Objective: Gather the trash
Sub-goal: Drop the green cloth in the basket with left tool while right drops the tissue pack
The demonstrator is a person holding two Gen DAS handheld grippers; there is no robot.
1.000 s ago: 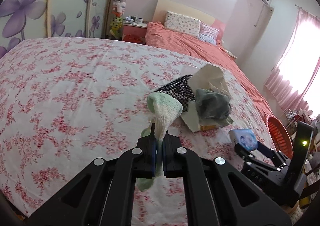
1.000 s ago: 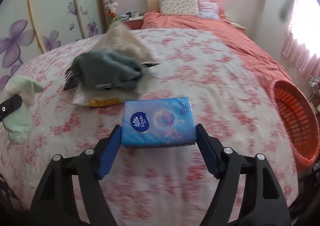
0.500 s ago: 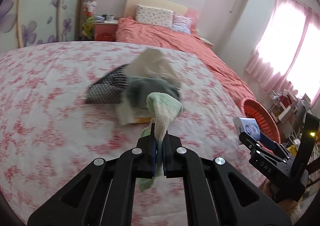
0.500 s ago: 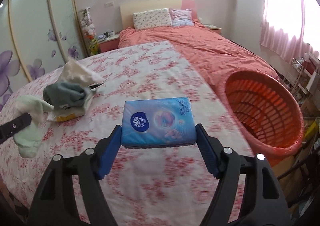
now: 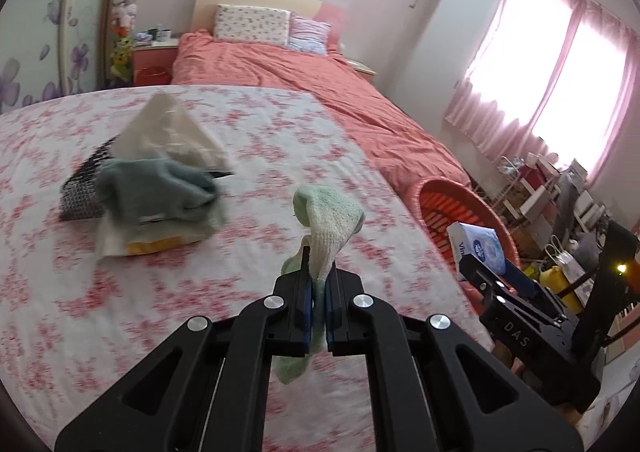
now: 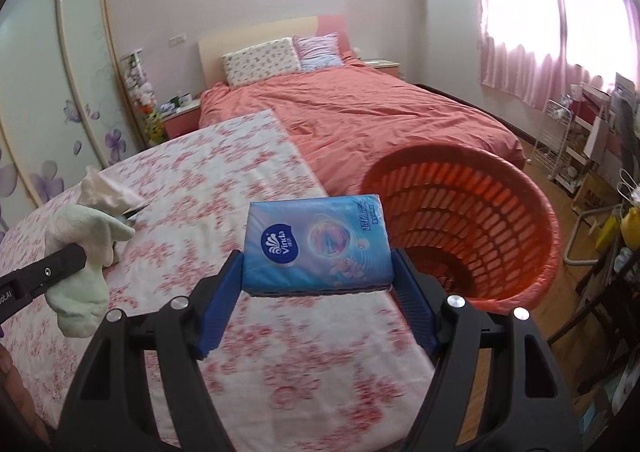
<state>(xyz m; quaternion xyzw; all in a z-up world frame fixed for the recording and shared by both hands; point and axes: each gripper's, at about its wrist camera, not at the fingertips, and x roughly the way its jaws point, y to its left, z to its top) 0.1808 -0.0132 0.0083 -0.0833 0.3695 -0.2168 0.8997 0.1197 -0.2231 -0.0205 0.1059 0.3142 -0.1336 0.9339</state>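
My left gripper is shut on a pale green sock and holds it above the floral sheet; the sock also shows in the right wrist view. My right gripper is shut on a blue tissue pack, held above the sheet's right edge, just left of the orange basket. The pack and basket also show in the left wrist view at the right.
A pile lies on the sheet at the left: a grey-green cloth, a white bag, a black mesh item, and a yellow-edged packet. An orange bed lies behind. Cluttered shelves stand at the right.
Both grippers have swung right with their loads. The pile has shifted left in view, and the orange basket has come much closer to the tissue pack.
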